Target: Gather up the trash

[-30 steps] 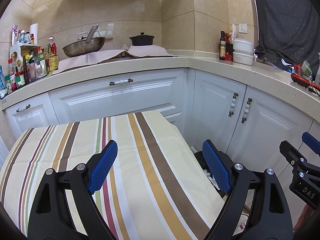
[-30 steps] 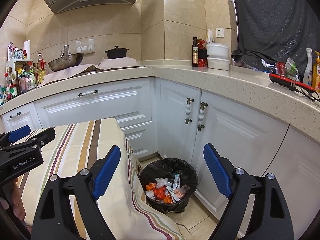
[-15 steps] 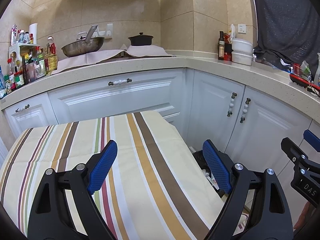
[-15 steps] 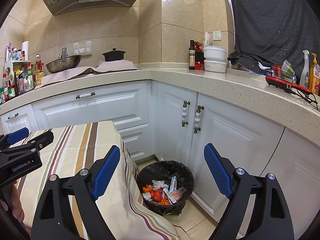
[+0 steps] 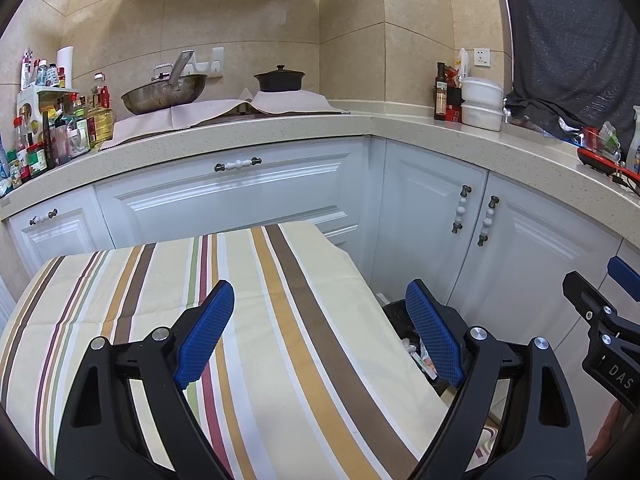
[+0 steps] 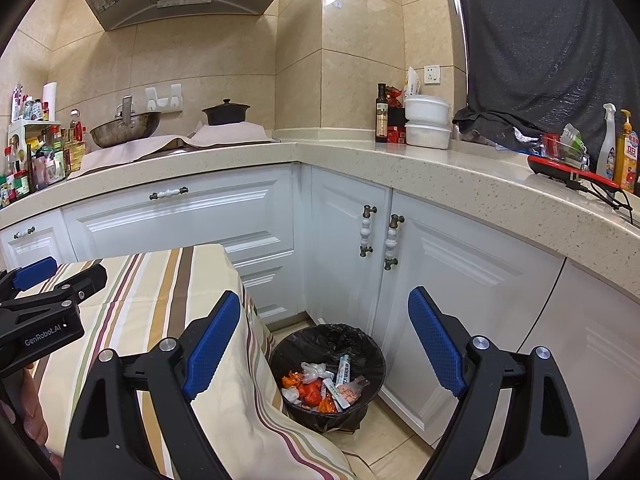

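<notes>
We hold both tongs wide apart with nothing between them: the left tongs over the striped cloth on the tabletop, the right tongs past its edge. The trash, wrappers and perhaps orange peel, lies in the black-lined bin on the floor beside the white cabinets.

Left gripper open, empty, above a striped tablecloth. Black-lined bin beside the table, mostly hidden; contents appear to be wrappers.
</notes>
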Action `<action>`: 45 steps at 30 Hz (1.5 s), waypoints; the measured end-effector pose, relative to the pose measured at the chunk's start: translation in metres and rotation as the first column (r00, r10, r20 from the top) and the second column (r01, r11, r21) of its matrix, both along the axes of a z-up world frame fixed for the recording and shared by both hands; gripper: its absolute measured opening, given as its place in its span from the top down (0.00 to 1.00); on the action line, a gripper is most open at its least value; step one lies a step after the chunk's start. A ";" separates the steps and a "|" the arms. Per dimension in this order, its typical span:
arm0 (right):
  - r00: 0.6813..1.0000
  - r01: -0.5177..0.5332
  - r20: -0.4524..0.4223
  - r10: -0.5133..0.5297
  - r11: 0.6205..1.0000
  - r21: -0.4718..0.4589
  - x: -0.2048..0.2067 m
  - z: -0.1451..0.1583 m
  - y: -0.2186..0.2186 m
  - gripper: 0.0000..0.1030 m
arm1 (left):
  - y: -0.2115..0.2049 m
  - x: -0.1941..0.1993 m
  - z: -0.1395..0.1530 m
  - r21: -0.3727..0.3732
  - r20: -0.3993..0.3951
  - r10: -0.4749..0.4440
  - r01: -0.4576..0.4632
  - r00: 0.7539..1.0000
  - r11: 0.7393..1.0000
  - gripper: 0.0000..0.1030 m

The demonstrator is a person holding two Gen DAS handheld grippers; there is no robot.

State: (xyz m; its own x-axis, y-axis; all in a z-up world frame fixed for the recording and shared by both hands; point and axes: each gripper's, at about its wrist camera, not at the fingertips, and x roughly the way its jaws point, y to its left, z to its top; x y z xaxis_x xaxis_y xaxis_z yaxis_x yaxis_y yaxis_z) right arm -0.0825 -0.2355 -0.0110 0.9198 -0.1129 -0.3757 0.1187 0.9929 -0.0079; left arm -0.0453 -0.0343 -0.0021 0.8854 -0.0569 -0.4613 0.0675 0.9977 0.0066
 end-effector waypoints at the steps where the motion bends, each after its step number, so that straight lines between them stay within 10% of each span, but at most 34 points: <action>1: 1.000 0.001 0.000 -0.001 1.000 0.001 0.000 0.000 -0.001 0.19 | 0.000 0.000 0.000 -0.001 -0.001 0.000 0.000 1.000 1.000 0.17; 45: 1.000 -0.004 -0.004 0.004 1.000 -0.002 -0.002 -0.002 0.000 0.19 | -0.010 0.000 0.001 0.003 -0.007 -0.056 0.056 0.998 0.998 0.05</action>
State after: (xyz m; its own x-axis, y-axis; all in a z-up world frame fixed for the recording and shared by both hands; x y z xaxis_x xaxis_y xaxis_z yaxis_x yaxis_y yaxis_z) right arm -0.0845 -0.2357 -0.0131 0.9187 -0.1101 -0.3794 0.1147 0.9933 -0.0104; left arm -0.0450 -0.0445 -0.0012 0.8776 -0.1046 -0.4678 0.1234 0.9923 0.0096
